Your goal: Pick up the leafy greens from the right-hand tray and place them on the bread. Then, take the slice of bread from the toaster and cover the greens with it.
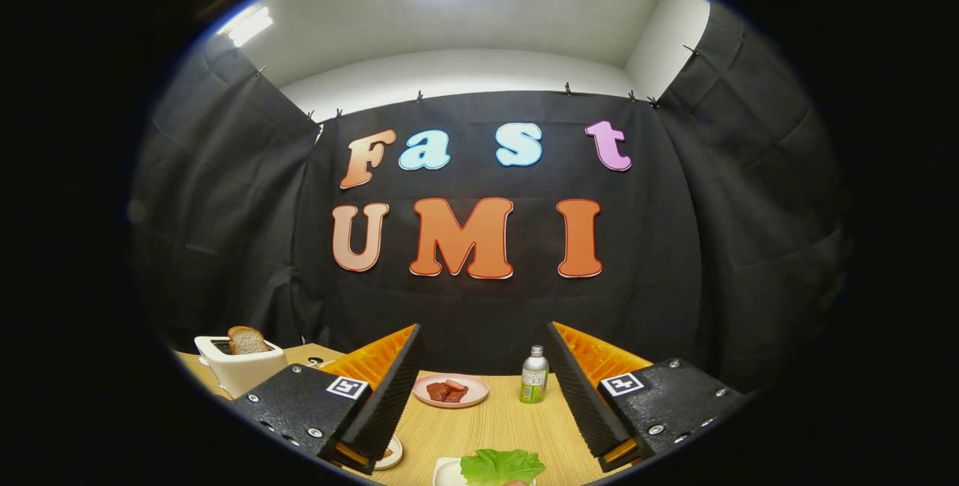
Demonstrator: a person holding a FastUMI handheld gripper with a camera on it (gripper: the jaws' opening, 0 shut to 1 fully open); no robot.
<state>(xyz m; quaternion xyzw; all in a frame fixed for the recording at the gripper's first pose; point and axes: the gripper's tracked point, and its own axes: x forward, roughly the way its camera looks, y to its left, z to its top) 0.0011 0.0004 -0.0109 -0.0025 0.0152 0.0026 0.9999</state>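
Note:
My gripper (483,389) is open and held above the wooden table (517,418), its fingers spread wide with nothing between them. Below and between the fingers lie the leafy greens (500,465) on a white tray (446,472). A slice of bread (246,340) stands upright in the white toaster (241,368), off beyond the left finger. Next to the left finger's tip peeks the rim of a small plate (391,454); what lies on it is hidden.
A pink plate (450,390) with pieces of red meat sits ahead between the fingers. A small bottle (534,375) with a green label stands right of it. Black cloth walls close off the booth behind the table.

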